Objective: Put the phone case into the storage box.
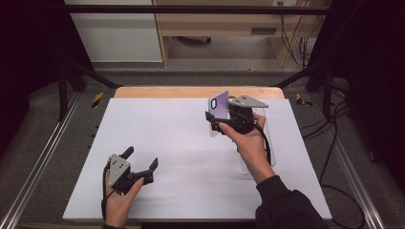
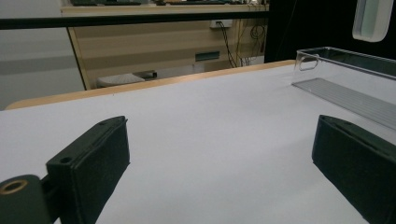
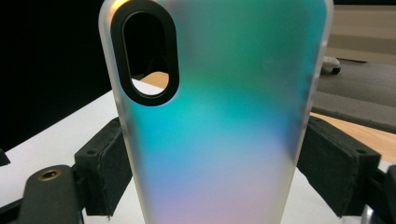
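An iridescent phone case (image 1: 218,113) (image 3: 219,126) with a black-rimmed oval camera hole stands upright in my right gripper (image 1: 216,121) (image 3: 210,168), above the white table cover at right of centre. The two black pads (image 3: 105,168) press its long edges, so this gripper is shut on it. My left gripper (image 1: 140,159) (image 2: 219,158) rests low near the table's front left, jaws wide apart with nothing between them. In the left gripper view the case's lower end (image 2: 372,21) hangs at the top right.
A clear plastic tray (image 2: 345,79) (image 1: 270,143) lies on the white cover (image 1: 181,157) under and behind my right hand. A wooden table edge (image 1: 191,91), a wooden shelf unit and cables sit beyond. Metal frame rails run along both sides.
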Demonstrator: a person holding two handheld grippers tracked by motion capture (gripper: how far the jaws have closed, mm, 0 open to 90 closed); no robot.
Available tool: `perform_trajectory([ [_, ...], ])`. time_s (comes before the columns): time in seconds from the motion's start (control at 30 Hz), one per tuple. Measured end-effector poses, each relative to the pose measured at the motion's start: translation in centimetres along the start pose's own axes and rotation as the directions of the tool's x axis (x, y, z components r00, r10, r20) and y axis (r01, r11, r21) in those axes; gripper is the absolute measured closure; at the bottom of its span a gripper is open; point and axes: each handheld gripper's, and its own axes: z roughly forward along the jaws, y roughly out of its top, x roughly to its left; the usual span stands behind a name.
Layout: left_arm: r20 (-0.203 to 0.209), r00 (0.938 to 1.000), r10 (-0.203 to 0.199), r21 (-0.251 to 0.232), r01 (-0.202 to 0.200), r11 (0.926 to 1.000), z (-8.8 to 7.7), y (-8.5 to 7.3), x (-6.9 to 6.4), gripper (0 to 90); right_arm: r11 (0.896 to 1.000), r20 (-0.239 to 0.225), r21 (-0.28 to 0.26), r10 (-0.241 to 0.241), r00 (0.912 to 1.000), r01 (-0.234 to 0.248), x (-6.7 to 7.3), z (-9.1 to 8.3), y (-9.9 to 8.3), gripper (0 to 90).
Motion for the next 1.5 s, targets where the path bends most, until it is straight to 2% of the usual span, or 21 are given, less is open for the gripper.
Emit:
perform_trajectory([
  [0.47, 0.000, 1.0000, -0.008, 0.002, 0.008, 1.0000, 0.1, -0.1, 0.1, 3.7, 1.000, 0.051, -0.002, 0.017, 0.9986, -0.017, -2.1, -0.1, 0.7, 17.7],
  [0.77, -0.001, 0.9999, -0.013, 0.003, 0.013, 0.9999, 0.1, -0.1, 0.2, 3.7, 0.999, 0.098, -0.026, 0.037, 0.9946, -0.034, -3.8, -0.8, 1.9, 17.7],
  [1.2, -0.003, 0.9998, -0.022, 0.000, 0.022, 0.9998, 0.0, -0.2, 0.3, 3.7, 0.998, 0.186, -0.037, 0.059, 0.9808, -0.054, -6.2, -0.9, 2.5, 17.7],
  [1.5, -0.001, 0.9997, -0.024, 0.000, 0.024, 0.9997, 0.1, -0.2, 0.3, 3.7, 0.997, 0.255, -0.036, 0.080, 0.9637, -0.073, -8.0, -0.4, 2.5, 17.7],
])
